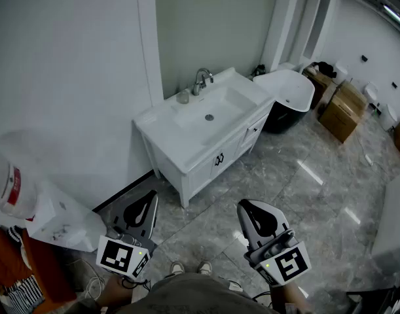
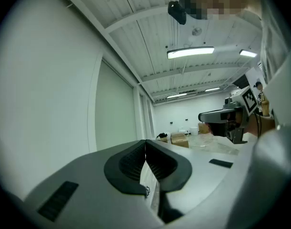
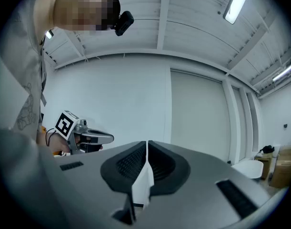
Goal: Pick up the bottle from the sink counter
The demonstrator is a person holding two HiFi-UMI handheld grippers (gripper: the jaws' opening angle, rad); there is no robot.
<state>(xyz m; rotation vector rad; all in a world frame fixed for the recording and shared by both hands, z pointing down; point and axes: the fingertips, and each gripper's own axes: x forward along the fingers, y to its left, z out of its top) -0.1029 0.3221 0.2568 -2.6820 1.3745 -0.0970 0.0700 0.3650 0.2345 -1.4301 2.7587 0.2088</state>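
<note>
A small greyish bottle (image 1: pixel 182 97) stands on the white sink counter (image 1: pixel 162 124), just left of the chrome faucet (image 1: pixel 201 80), seen in the head view only. My left gripper (image 1: pixel 149 199) and right gripper (image 1: pixel 246 208) hang low over the floor, well short of the vanity, both pointing toward it. Each is shut with nothing between its jaws. In the left gripper view the left gripper (image 2: pixel 145 146) points up at wall and ceiling, and the right gripper (image 2: pixel 226 117) shows at the right. The right gripper view has the right gripper (image 3: pixel 147 146) closed too, with the left gripper (image 3: pixel 85 137) beside it.
A white vanity cabinet (image 1: pixel 216 159) carries the sink basin (image 1: pixel 209 110). A black-and-white tub (image 1: pixel 288 91) and cardboard boxes (image 1: pixel 344 110) stand at the back right. A white plastic bag (image 1: pixel 62 224) lies at the left by the wall. The floor is glossy grey marble (image 1: pixel 317 175).
</note>
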